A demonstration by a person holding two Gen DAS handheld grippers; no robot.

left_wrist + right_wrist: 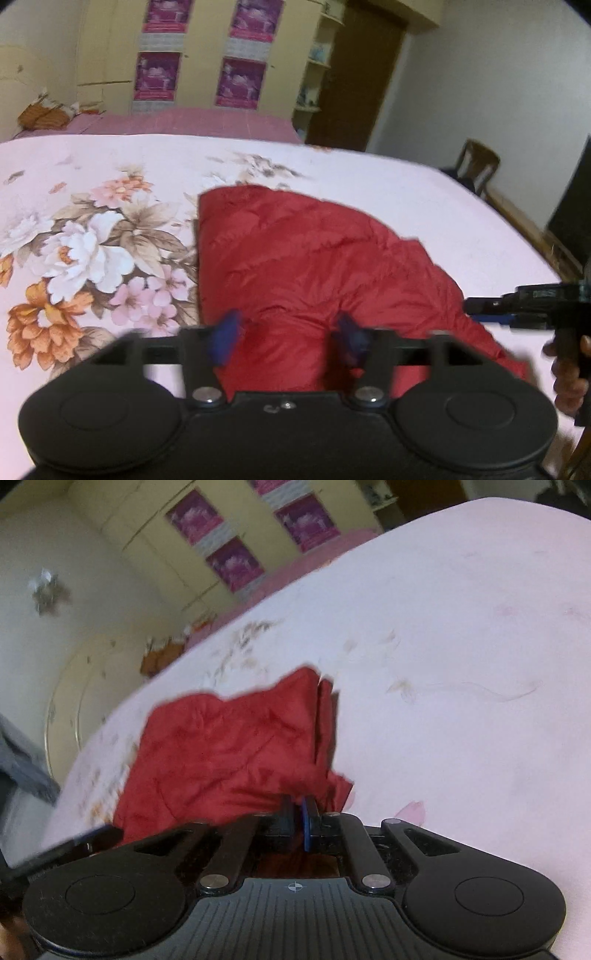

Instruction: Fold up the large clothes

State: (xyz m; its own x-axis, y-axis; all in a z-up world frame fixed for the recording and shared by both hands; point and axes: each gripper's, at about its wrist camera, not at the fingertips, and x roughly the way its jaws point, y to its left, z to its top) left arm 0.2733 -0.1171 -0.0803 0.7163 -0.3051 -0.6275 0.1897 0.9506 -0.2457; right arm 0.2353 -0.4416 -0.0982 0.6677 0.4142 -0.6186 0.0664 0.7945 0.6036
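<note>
Two grippers on one red puffer jacket (295,258), which lies bunched on the floral bedsheet (92,229), nearer the right edge of the bed. Our left gripper (290,336) stands with jaws spread wide over a raised fold, pinching nothing. Our right gripper (300,812) is clamped tight on a gathered edge of the jacket. We judge it light, soft and puffy, with a slick shell that could slide from a thin pinch, so take hems and seams. Plenty of bare sheet lies to the left; the right bed edge and a wooden chair (476,166) sit close.
</note>
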